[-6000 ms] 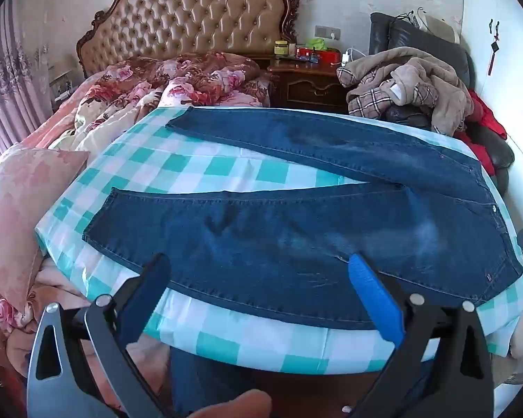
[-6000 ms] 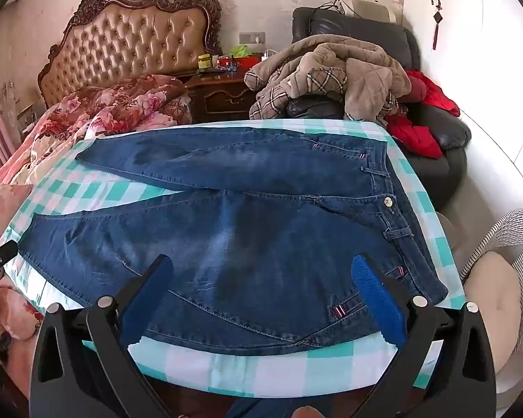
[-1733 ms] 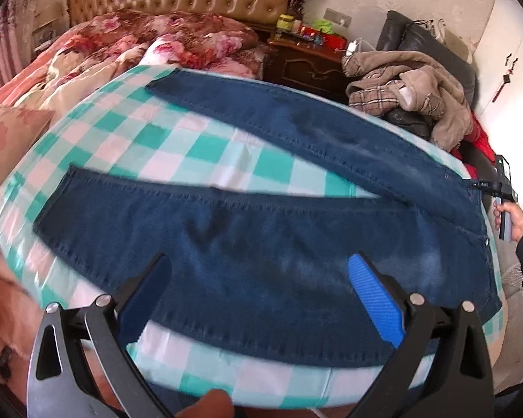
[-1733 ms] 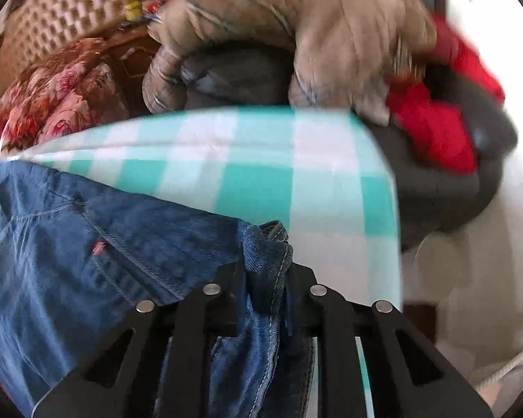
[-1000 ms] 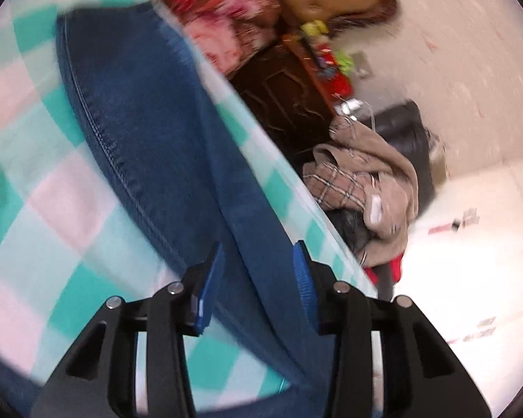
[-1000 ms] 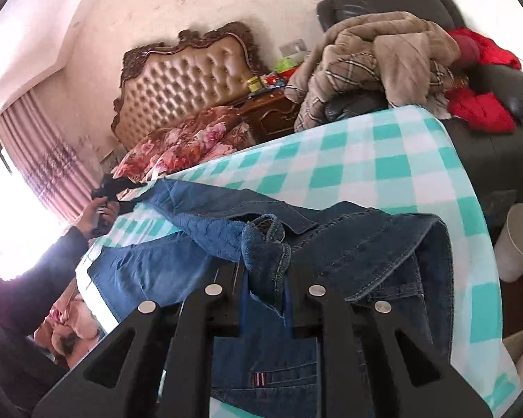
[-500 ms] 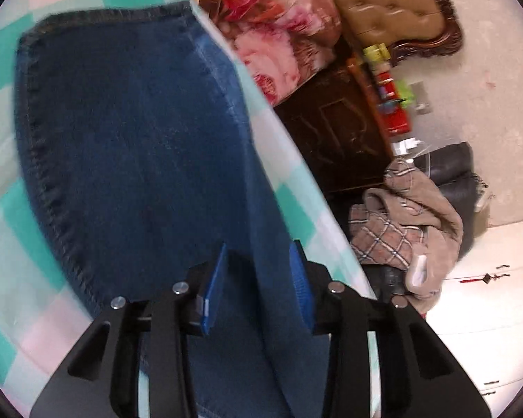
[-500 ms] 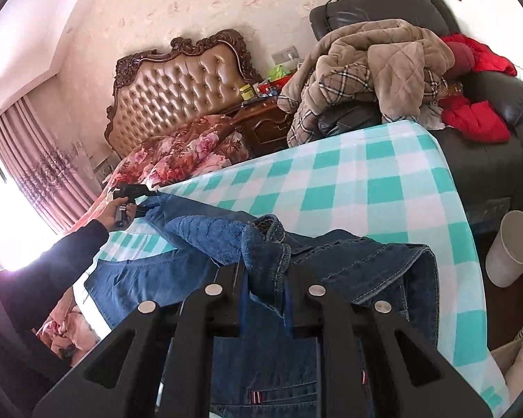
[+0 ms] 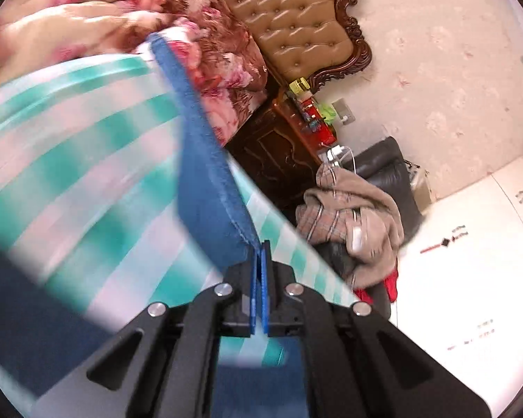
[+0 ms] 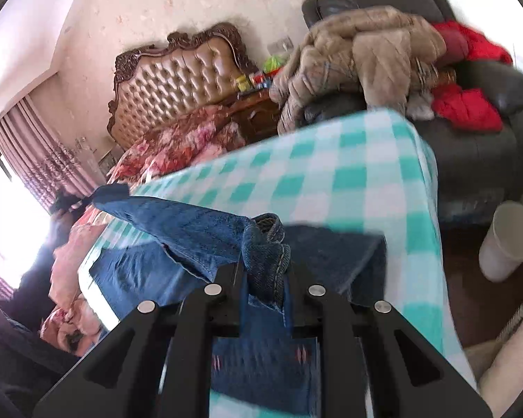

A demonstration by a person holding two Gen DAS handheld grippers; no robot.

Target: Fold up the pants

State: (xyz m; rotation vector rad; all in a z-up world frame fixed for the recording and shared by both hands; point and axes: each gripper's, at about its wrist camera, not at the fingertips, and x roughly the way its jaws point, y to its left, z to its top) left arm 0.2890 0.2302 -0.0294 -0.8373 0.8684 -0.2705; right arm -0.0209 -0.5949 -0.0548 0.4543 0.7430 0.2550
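Observation:
The blue jeans (image 9: pixel 205 188) lie on a table with a green and white checked cloth (image 9: pixel 87 160). My left gripper (image 9: pixel 259 254) is shut on the hem end of one jeans leg and holds it lifted off the cloth. My right gripper (image 10: pixel 265 261) is shut on the bunched waistband of the jeans (image 10: pixel 198 233), raised above the cloth (image 10: pixel 348 181). The lifted leg stretches between the two grippers over the lower leg (image 10: pixel 132 271). The left gripper shows far off in the right wrist view (image 10: pixel 73 202).
A bed with a tufted headboard (image 10: pixel 177 80) and floral bedding (image 9: pixel 205 48) stands behind the table. A dark nightstand (image 9: pixel 279 146) and a black sofa piled with coats (image 10: pixel 373 45) are at the back right. A white cup-like bin (image 10: pixel 509 244) stands right of the table.
My left gripper has shut on the leg hem and lifted it. The right gripper has carried the waistband on toward the near side of the table.

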